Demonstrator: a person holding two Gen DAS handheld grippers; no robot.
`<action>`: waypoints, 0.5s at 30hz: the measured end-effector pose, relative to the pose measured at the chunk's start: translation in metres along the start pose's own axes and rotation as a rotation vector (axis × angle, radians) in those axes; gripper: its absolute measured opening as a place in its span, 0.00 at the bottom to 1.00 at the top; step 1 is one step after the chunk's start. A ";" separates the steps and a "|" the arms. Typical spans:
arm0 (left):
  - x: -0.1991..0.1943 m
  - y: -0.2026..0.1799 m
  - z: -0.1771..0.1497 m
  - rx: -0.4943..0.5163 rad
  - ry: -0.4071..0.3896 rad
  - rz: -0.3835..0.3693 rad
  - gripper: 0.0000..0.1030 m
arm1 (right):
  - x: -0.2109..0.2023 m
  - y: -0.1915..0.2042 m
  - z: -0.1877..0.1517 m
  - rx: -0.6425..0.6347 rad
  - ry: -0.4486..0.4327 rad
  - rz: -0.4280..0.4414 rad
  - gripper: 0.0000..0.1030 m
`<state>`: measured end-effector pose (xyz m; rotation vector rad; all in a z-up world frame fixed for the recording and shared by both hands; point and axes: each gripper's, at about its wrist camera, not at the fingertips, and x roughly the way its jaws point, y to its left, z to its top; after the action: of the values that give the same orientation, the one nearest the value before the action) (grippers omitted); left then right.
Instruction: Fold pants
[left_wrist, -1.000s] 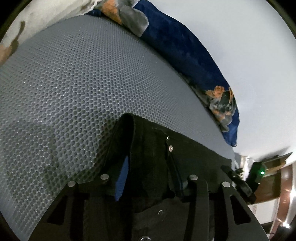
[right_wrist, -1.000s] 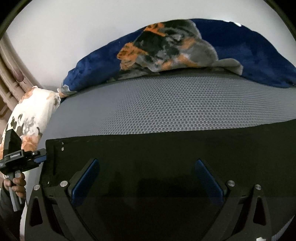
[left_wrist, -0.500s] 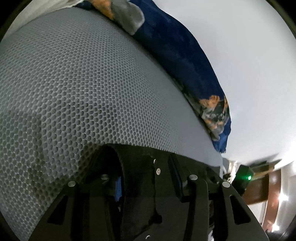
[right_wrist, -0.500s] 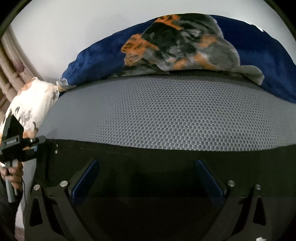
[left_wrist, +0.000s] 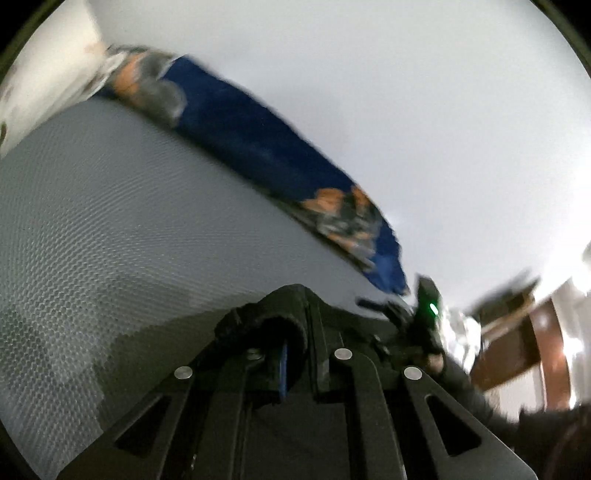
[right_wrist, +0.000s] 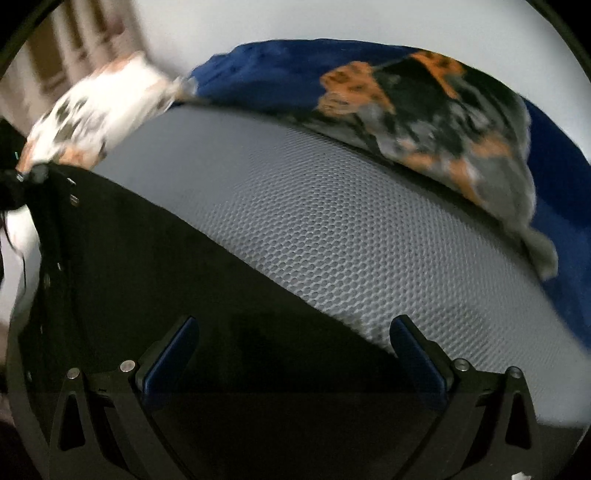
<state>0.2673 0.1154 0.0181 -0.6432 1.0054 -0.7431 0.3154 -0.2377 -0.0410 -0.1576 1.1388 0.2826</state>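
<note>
Nearest, my left gripper (left_wrist: 299, 354): its fingers are drawn together on a bunched corner of the black pants (left_wrist: 284, 314), cloth heaped over the fingertips, one blue pad just showing inside the fold. This view is motion-blurred.

My right gripper (right_wrist: 295, 347): fingers spread wide apart, blue pads bare, nothing between them. It sits low over the pants (right_wrist: 155, 280). Contact with the cloth is unclear, because black fabric and black gripper body merge in shadow.

The pants lie spread on the grey honeycomb-mesh mattress cover (right_wrist: 351, 236). In the right view the cloth's free edge runs diagonally from the far left down toward the right fingertip. The waistband end, with metal rivets (right_wrist: 74, 199), lies far left, where the left gripper (right_wrist: 26, 181) holds it.

Key relation: the long axis of the pants runs from the left gripper's corner across to the right gripper. The left hand has the only grip. I judge the right gripper has to close on the edge directly below it before any fold can be carried over.

Beyond the mattress: a blue blanket with an orange and grey print (right_wrist: 424, 107) and a white floral pillow (right_wrist: 99, 107), then the pale wall (left_wrist: 369, 92).

Hidden: the legs and hems are cut off below both views. I cannot tell how many layers are stacked.
</note>
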 end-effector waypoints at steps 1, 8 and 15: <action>-0.006 -0.005 -0.003 0.017 -0.002 -0.015 0.08 | -0.001 -0.002 0.003 -0.026 0.013 0.010 1.00; -0.039 -0.016 -0.020 0.042 -0.029 -0.043 0.08 | 0.015 -0.022 0.011 -0.166 0.149 0.082 0.88; -0.040 -0.015 -0.023 0.045 -0.022 0.003 0.08 | 0.025 -0.034 0.000 -0.233 0.252 0.178 0.63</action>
<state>0.2286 0.1353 0.0405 -0.6099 0.9670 -0.7521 0.3356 -0.2665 -0.0647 -0.3053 1.3712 0.5663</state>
